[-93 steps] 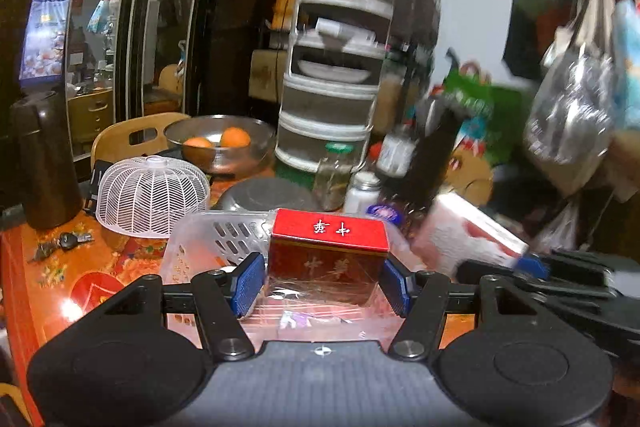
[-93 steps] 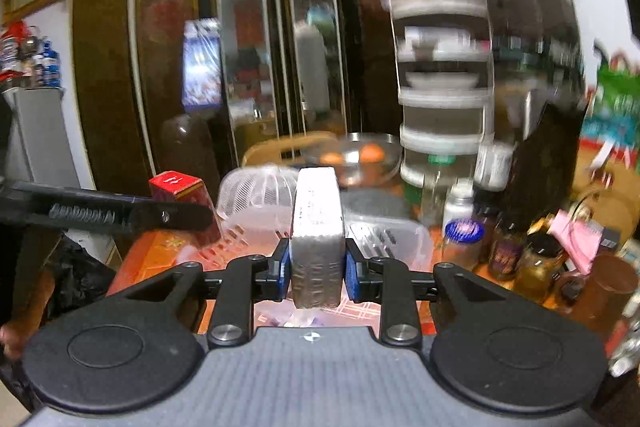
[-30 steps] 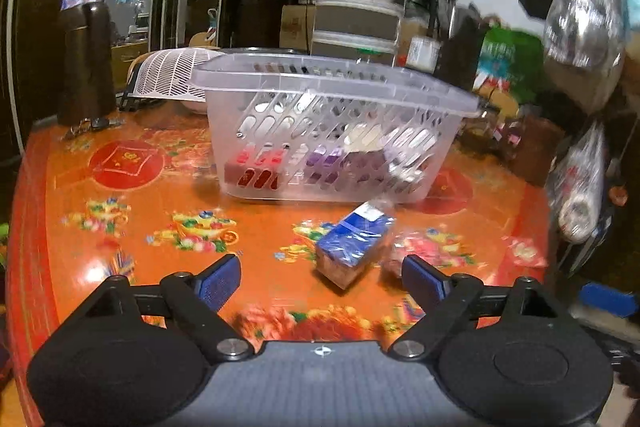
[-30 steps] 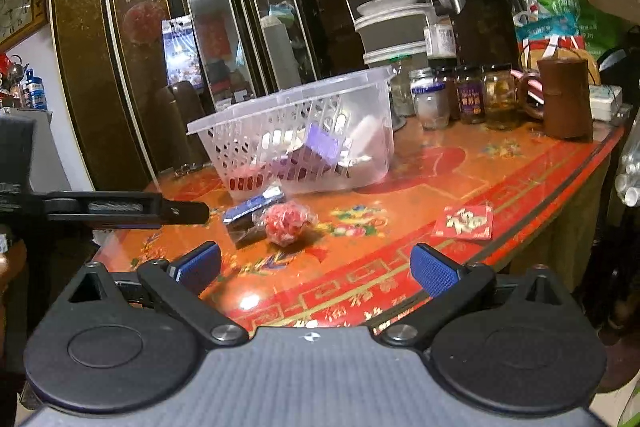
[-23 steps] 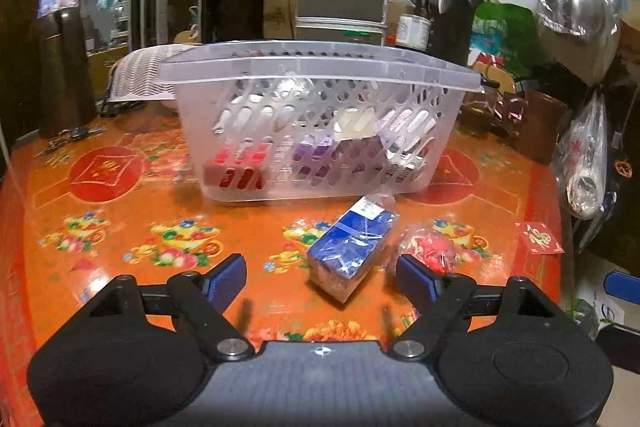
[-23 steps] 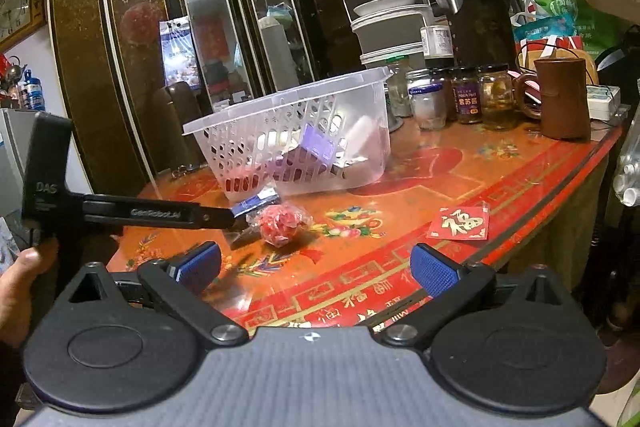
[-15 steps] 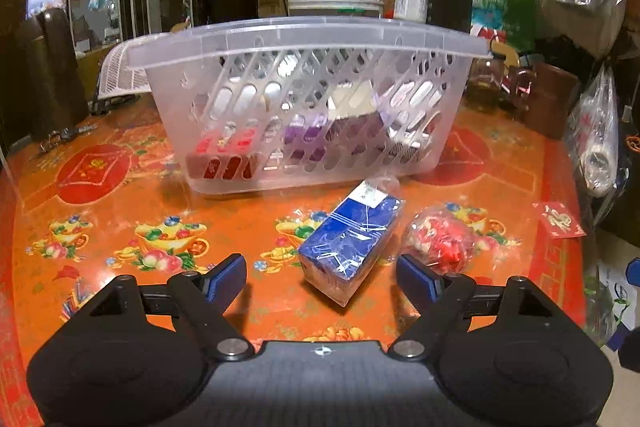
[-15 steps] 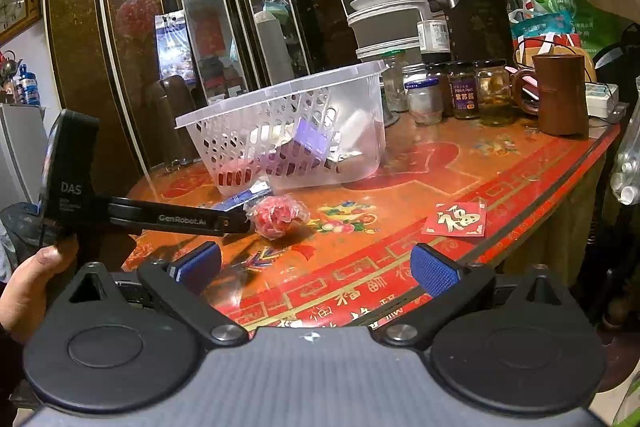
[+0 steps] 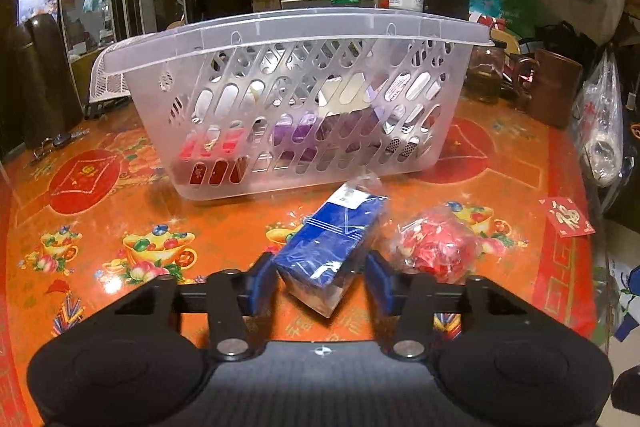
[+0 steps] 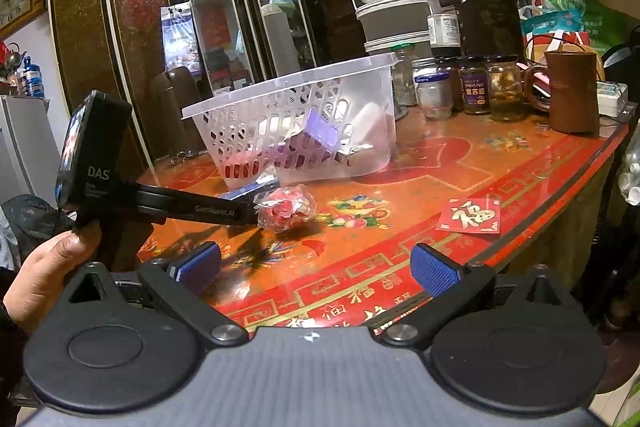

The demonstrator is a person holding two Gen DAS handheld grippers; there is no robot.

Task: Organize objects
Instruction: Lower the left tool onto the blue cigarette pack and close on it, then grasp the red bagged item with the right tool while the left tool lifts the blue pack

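left wrist view, nearest first: the left gripper has the blue pack between its pads, and the jaws are closing on it; the left pad looks to be at the wrapper, the right pad just short of it, so no firm grasp shows yet. the pack lies on the table, its long axis running away from the fingers and skewed to the right, toward the basket, so the pads meet its long sides at a slant. just right of the pack lies the red bundle, apart from the right pad. the left hand is plainly the nearer; in the right wrist view the right gripper hangs released and empty at the table edge, well apart from both. counted: one blue pack, one red bundle, one red envelope outside, one basket beyond, holding several items too masked to count.
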